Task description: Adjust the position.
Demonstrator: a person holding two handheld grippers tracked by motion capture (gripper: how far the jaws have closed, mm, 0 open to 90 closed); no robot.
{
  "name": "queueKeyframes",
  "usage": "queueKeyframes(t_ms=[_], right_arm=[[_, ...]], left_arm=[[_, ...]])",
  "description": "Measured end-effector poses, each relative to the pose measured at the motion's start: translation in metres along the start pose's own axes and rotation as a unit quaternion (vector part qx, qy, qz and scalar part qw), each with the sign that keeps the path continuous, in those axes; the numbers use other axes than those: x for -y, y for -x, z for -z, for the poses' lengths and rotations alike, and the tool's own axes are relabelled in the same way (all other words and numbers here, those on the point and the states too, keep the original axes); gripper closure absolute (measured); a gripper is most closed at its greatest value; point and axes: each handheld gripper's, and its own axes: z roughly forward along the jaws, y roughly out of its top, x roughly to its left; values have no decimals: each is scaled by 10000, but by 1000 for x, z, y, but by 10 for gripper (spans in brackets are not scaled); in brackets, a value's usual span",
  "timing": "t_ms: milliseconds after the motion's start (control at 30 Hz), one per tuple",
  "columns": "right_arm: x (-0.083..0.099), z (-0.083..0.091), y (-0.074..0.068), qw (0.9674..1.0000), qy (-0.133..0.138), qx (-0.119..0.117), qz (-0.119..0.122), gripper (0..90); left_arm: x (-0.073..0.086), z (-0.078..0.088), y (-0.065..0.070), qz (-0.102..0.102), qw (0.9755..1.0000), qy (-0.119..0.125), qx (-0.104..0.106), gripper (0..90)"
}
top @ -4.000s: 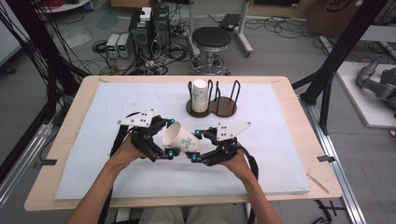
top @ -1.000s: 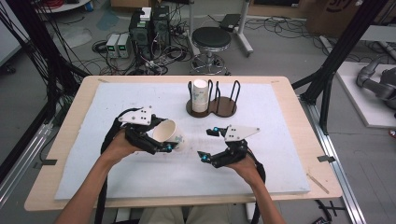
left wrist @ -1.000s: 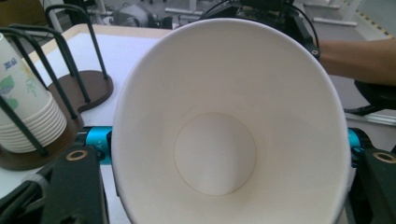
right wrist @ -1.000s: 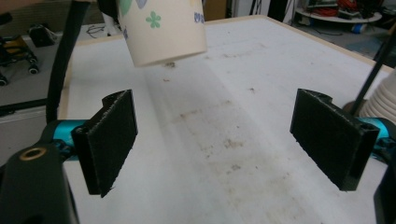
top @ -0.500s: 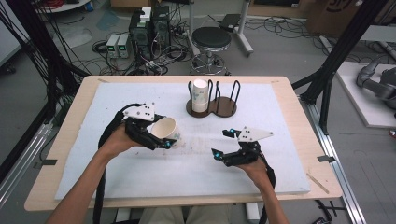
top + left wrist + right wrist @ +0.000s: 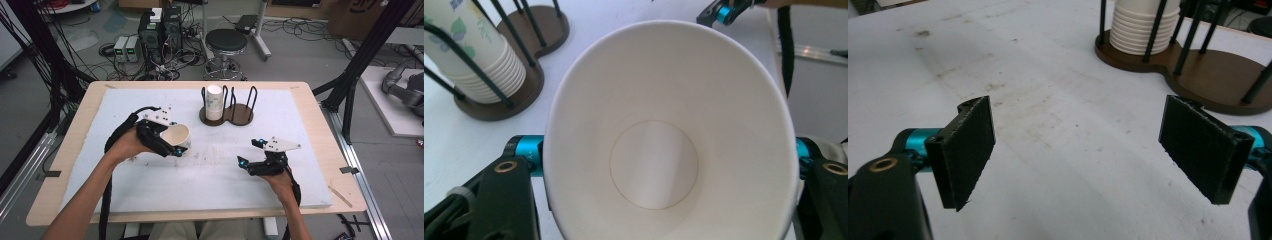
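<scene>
Left claw (image 6: 172,145) clenched on a single paper cup (image 6: 176,136), gripping it across the sides; cup held above the left half of the white surface (image 6: 150,185), tilted, mouth facing up and toward the camera of the high view. In the left gripper view the cup (image 6: 669,140) sits squarely between the two jaws, its open mouth toward the lens, inside bare and white, round base visible.

Right claw (image 6: 252,156) released, nothing between the jaws. It sits low over the right half of the surface, well apart from the cup. In the right gripper view both black pads (image 6: 965,150) stand wide, with bare, faintly stained surface between them.

Brown wire cup holder (image 6: 240,114) stands at the far middle of the surface. Stack of paper cups (image 6: 214,101) upright in its left ring; right ring holds none.
</scene>
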Motion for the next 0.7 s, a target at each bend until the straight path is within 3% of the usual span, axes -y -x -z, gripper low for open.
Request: queueKeyframes(t_ms=[233, 700], right_arm=[[5, 1, 4, 9998, 1, 140, -119, 151], [13, -3, 8, 9991, -219, 280, -223, 152]], left_arm=[[-2, -3, -5, -85, 9988, -468, -88, 298], [-9, -11, -11, -117, 9968, -790, -46, 297]])
